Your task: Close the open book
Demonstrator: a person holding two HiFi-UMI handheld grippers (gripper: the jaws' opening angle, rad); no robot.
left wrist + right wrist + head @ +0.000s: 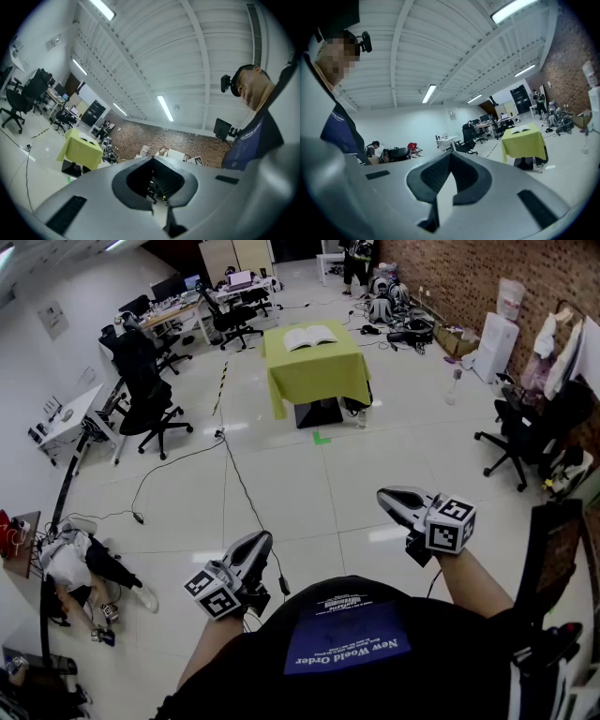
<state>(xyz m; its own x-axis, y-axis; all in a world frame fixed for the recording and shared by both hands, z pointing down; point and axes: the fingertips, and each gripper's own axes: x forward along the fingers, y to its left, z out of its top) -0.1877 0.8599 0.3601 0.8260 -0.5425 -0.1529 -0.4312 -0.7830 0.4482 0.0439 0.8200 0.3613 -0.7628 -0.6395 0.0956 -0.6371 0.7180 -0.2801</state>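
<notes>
An open book lies with white pages up on a small table draped in a yellow-green cloth, far across the room. The left gripper view shows the book on that table, and so does the right gripper view, with book and table small and distant. My left gripper and right gripper are held low in front of my body, both far from the table. Each has its jaw tips together, left and right, with nothing between them.
Black office chairs and desks stand at the left and back. A person sits on the floor at the left. Cables run across the white tiles, and a green tape mark lies before the table. A brick wall runs along the right.
</notes>
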